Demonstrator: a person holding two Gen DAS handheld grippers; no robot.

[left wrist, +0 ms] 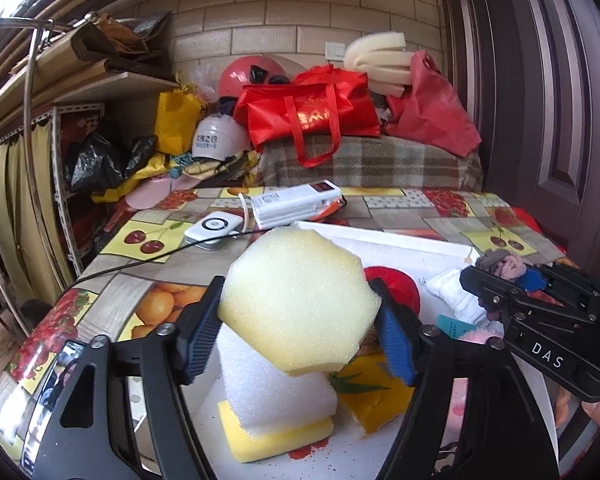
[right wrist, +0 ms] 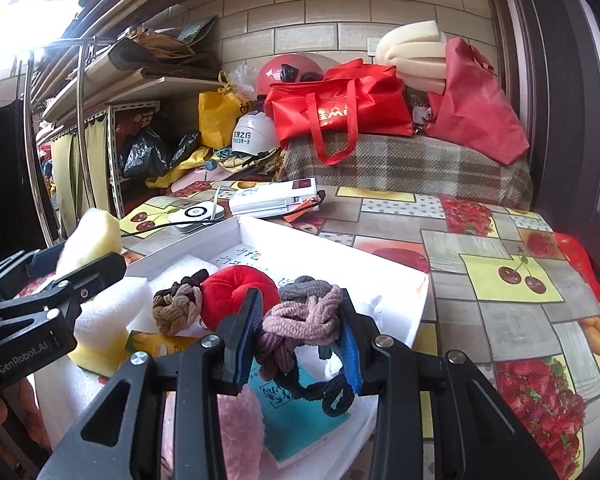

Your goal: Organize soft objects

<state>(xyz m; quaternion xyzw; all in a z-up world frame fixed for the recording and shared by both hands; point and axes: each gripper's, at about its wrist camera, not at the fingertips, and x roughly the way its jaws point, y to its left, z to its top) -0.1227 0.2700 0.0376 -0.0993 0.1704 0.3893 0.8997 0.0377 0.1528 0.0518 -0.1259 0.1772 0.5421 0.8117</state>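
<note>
In the white tray (right wrist: pixel 404 280): 1 red plush apple (right wrist: pixel 236 292), 1 brown knotted hair tie (right wrist: pixel 176 304), 1 white foam block (left wrist: pixel 276 392) on 1 yellow sponge (left wrist: pixel 272 438), 1 orange-yellow packet (left wrist: pixel 374 404), 1 teal card (right wrist: pixel 300 420), 1 pink fluffy piece (right wrist: pixel 240 428). Held above it: 1 pale yellow sponge (left wrist: pixel 300 300) and 1 bundle of hair ties (right wrist: pixel 304 320). Near the far edge of the table (right wrist: pixel 500 240): 1 white box (right wrist: pixel 276 198) and 1 white round-dial device (right wrist: pixel 196 214); beyond it, 2 helmets, 1 red (left wrist: pixel 252 74) and 1 white (left wrist: pixel 220 136).

Pink fuzzy item (right wrist: pixel 240 432) half-hidden behind claw arm, teal card (right wrist: pixel 296 420) txt unreadable
</note>
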